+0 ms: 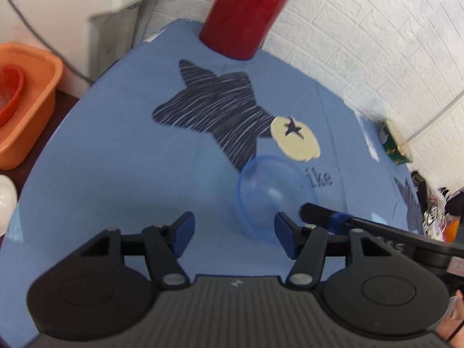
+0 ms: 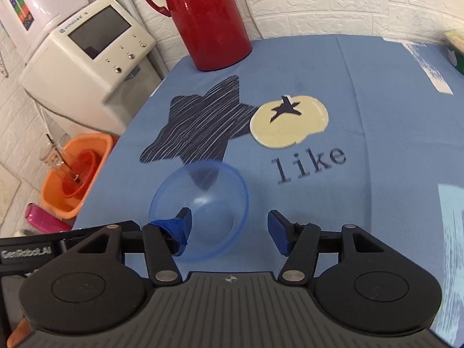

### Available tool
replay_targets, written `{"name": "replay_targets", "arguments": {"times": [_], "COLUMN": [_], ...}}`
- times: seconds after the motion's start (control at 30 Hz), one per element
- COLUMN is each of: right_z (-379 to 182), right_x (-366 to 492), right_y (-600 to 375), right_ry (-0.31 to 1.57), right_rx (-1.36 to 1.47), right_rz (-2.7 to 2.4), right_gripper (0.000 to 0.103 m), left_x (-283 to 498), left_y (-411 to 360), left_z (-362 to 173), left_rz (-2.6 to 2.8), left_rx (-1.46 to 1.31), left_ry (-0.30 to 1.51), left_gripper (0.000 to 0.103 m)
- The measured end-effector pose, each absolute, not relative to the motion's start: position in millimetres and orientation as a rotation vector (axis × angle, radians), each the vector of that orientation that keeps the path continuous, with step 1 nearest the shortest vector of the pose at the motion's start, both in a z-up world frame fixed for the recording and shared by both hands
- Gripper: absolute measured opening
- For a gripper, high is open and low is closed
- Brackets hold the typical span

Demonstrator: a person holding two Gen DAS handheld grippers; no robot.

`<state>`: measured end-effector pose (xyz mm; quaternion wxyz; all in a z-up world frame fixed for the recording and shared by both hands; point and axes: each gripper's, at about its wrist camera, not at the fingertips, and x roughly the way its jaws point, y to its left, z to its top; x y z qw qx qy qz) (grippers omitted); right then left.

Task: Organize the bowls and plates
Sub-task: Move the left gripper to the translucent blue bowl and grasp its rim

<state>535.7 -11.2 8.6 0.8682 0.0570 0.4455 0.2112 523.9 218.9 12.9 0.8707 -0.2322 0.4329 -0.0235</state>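
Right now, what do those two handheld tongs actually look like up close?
Both look alike: the left tongs and right tongs have a grey ribbed body, two round black discs, black hinged linkages with silver pins, and blue pads on the fingertips. One fingertip is wrapped in blue tape. White lettering reading GenRobot.AI marks a side.

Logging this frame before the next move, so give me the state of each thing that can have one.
blue bowl: upright, empty, ungripped on the cloth
left gripper: open
right gripper: open, one finger inside the bowl
red jug: upright
orange tub: holds red bowls
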Motion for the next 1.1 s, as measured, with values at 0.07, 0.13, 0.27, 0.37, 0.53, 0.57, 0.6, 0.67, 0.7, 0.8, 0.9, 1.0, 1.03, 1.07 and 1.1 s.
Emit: {"name": "replay_targets", "arguments": {"times": [0.07,0.13,0.27,0.37,0.53,0.57,0.6,0.67,0.7,0.8,0.9,1.0,1.03,1.07,1.1], "right_z": [4.7,-2.4,-21.0,-22.6,-25.9,-26.8,-28.5,-30.2,-30.9,-32.3,-30.4,-28.9,-29.6,-29.9,-30.4], "right_x": [547.3,556.3,564.7,561.7,555.3,554.0,551.9,549.1,548.3,546.8,546.2,539.0,535.6,533.7,531.4], "right_y": [-1.3,6.0,8.3,12.5,17.3,18.2,20.4,21.3,19.6,21.0,21.7,19.1,18.0,17.6,17.3], "right_ry": [0.930,0.942,0.973,0.930,0.884,0.876,0.863,0.844,0.839,0.825,0.845,0.851,0.846,0.841,0.833], "right_rx": [0.075,0.032,0.009,-0.042,-0.099,-0.104,-0.123,-0.133,-0.116,-0.124,-0.119,-0.064,-0.039,-0.037,-0.038], "right_rz": [0.419,0.407,0.401,0.418,0.386,0.370,0.353,0.345,0.335,0.325,0.311,0.341,0.365,0.372,0.381], "right_gripper": [0.044,0.044,0.046,0.045,0.046,0.046,0.046,0.048,0.048,0.050,0.050,0.050,0.045,0.044,0.043], "left_x": [535.1,545.4,558.7,561.3,561.1,560.5,560.1,559.4,558.6,560.2,563.2,563.5,563.6,563.1,562.2], "left_y": [217.1,214.3,217.0,216.7,215.8,216.4,216.2,215.3,215.7,214.0,215.3,215.4,214.4,212.4,210.3], "left_z": [10.6,5.0,-15.2,-23.3,-24.2,-24.4,-24.7,-25.2,-25.9,-25.9,-25.2,-25.2,-24.9,-24.6,-24.5], "left_rz": [-0.032,-0.014,0.009,0.011,0.040,0.041,0.042,0.037,0.035,0.027,0.007,-0.006,-0.004,0.004,0.005], "left_rx": [-0.482,-0.456,-0.473,-0.475,-0.427,-0.432,-0.431,-0.419,-0.425,-0.409,-0.398,-0.386,-0.380,-0.368,-0.355], "left_ry": [0.903,0.901,0.947,0.943,0.920,0.915,0.911,0.903,0.896,0.900,0.917,0.925,0.927,0.928,0.926], "left_gripper": [0.061,0.062,0.062,0.063,0.063,0.063,0.063,0.064,0.066,0.066,0.067,0.067,0.067,0.067,0.067]}}
